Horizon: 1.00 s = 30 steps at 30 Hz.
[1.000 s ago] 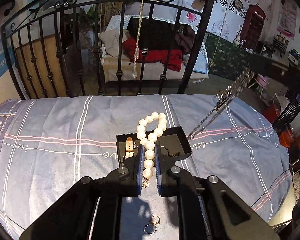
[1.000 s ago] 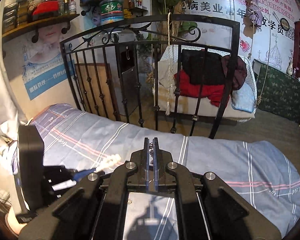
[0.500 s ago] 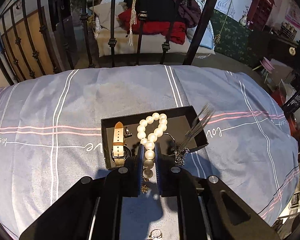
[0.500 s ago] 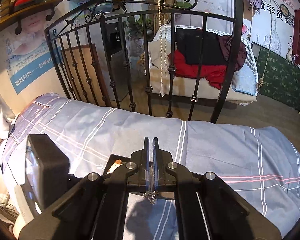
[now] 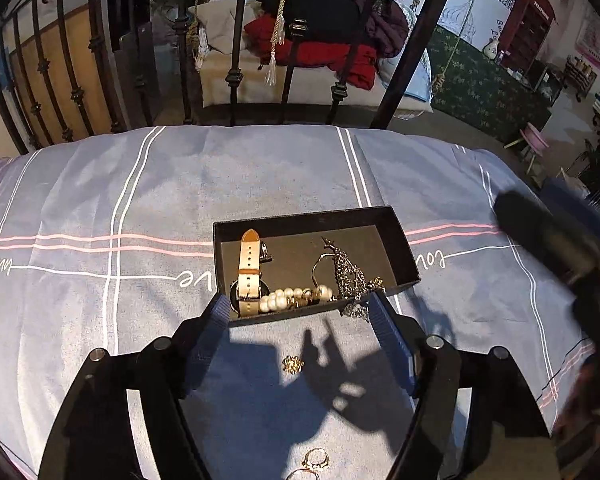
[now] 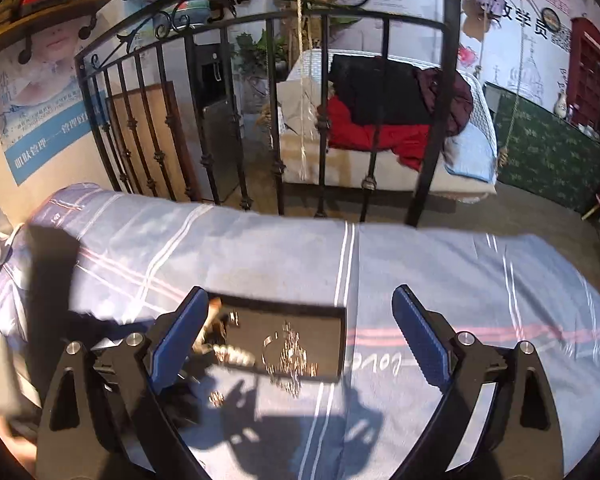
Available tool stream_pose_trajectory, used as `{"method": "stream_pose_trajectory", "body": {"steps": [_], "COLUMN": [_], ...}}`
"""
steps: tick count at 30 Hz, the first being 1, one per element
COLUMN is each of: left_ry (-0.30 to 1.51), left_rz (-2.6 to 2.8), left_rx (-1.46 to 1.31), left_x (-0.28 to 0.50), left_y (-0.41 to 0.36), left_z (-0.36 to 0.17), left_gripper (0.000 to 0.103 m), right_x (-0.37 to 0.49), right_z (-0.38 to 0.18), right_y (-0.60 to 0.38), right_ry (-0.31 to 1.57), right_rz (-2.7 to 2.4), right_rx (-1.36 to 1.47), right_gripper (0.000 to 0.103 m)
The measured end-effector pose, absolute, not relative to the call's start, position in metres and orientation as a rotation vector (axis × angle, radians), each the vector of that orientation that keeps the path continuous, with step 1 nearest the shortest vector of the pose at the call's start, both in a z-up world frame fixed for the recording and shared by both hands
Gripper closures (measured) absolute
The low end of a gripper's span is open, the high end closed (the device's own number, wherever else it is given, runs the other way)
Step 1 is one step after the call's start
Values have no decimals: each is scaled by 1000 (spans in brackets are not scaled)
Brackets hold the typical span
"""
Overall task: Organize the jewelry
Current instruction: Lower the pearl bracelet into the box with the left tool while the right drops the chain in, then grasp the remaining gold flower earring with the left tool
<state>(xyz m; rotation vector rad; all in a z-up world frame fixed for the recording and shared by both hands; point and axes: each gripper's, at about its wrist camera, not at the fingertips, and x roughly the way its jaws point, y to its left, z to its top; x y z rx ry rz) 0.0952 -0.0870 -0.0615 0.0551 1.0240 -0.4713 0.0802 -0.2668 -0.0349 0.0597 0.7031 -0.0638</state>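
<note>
A black jewelry box (image 5: pixel 384 216) lies on the blue striped bedspread; it also shows in the right wrist view (image 6: pixel 340 344). Inside it are a tan-strap watch (image 5: pixel 249 264), a white pearl bracelet (image 5: pixel 296 295) and a silver chain necklace (image 5: pixel 350 274) that drapes over the near wall. My left gripper (image 5: pixel 300 326) is open and empty, just in front of the box. My right gripper (image 6: pixel 300 328) is open and empty above the box. A small gold earring (image 5: pixel 292 363) and two rings (image 5: pixel 314 460) lie on the cloth near me.
The bedspread (image 5: pixel 140 184) covers the whole surface. A black iron bed rail (image 5: pixel 236 76) stands along the far edge. The right gripper's body (image 5: pixel 568 248) appears blurred at the right of the left wrist view.
Both grippers lowered to the box and opened. The pearl bracelet dropped from the left gripper into the box. The chain necklace dropped from the right gripper into the box.
</note>
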Motion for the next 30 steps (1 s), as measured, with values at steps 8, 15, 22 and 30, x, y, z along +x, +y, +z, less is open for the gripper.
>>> {"method": "stream_pose_trajectory", "body": {"steps": [8, 15, 22, 30], "left_ry": [1055, 1145, 1131, 1096], "left_rz": [-362, -423, -445, -427], "left_rx": [148, 12, 36, 112], "left_x": [43, 57, 70, 73], "left_y": [-53, -56, -76, -87], "left_z": [-122, -160, -167, -172], "left_gripper": [44, 58, 58, 89], "right_x": [41, 77, 111, 112], "right_z": [-133, -161, -177, -204], "right_y": [-266, -247, -245, -249], "right_ry": [849, 886, 940, 1007], "right_rz": [-116, -59, -44, -18], "right_rx": [107, 29, 6, 62], "right_gripper": [17, 19, 25, 86]}}
